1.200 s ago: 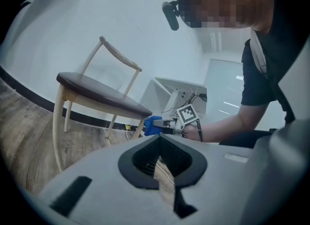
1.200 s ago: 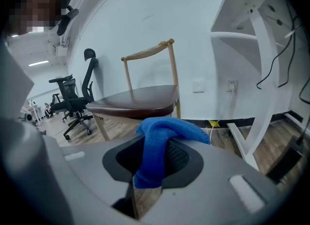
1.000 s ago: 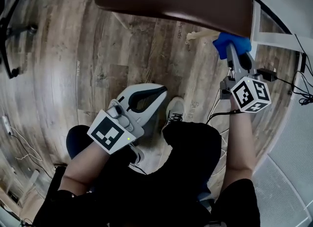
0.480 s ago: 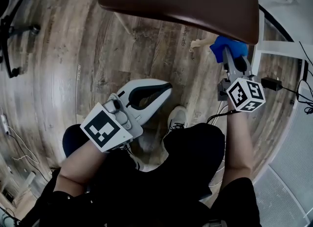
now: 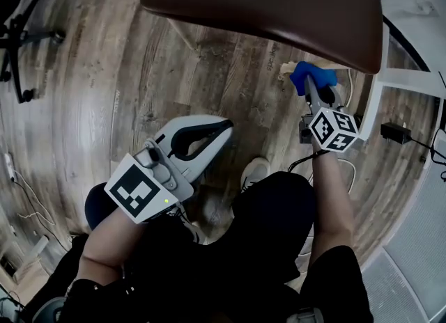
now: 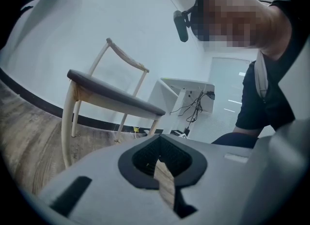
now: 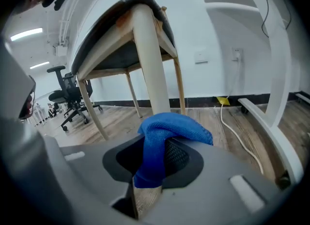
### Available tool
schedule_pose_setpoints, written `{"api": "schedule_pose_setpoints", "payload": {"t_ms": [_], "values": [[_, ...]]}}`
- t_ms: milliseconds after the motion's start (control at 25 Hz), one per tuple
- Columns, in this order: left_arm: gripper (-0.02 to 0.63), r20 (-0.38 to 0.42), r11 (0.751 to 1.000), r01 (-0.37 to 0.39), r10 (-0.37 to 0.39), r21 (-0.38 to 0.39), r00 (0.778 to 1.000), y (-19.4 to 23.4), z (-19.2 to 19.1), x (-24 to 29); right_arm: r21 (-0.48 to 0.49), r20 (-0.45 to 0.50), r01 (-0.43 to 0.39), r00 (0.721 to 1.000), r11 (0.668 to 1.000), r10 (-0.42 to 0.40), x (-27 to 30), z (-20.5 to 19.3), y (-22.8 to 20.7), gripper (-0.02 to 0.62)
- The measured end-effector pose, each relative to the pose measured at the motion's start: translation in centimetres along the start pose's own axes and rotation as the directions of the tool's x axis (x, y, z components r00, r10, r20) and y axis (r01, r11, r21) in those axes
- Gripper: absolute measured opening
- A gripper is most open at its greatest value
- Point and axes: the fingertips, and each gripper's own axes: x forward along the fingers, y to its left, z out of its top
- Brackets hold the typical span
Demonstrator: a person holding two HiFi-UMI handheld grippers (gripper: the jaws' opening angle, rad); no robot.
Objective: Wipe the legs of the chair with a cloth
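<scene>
The right gripper (image 5: 311,86), at the upper right of the head view, is squeezed tight on a blue cloth (image 7: 162,132). The cloth is right by a pale chair leg (image 7: 149,64) under the brown seat (image 5: 265,1). The left gripper (image 5: 224,128), lower middle, is closed on nothing, over the wood floor (image 5: 90,92).

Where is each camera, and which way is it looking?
Head view: on the person's head, looking steeply down at the floor, chair, arms, left gripper and right gripper.
Left gripper view: on the left gripper, held low, looking up along its shut, empty jaws at the chair and the person's body.
Right gripper view: on the right gripper, low, looking along jaws shut on the blue cloth at a chair leg close ahead.
Shared: every view shows the chair; head and right gripper views share the cloth.
</scene>
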Motion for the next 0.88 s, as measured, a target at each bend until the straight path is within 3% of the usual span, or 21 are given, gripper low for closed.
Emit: {"api": "schedule_pose_setpoints", "payload": {"t_ms": [160,560,880], "values": [[0.008,-0.014,0.999,-0.032,0.032,0.013,0.999,0.5,-0.5,-0.2,0.060,-0.042,0.003,0.999,0.998,0.000,2.2,-3.4,-0.9,0.097],[0.008,-0.022,0.997,-0.072,0.072,-0.033,0.997,1.7,-1.1,-1.5,0.104,-0.207,0.062,0.978,0.993,-0.040,7.2,-11.2,-3.0,0.097],[0.008,-0.007,0.997,-0.073,0.073,-0.021,0.997,1.7,-0.8,-2.2,0.132,-0.262,0.111,0.962,0.985,-0.073,8.5,-13.3,-3.8,0.097]]}}
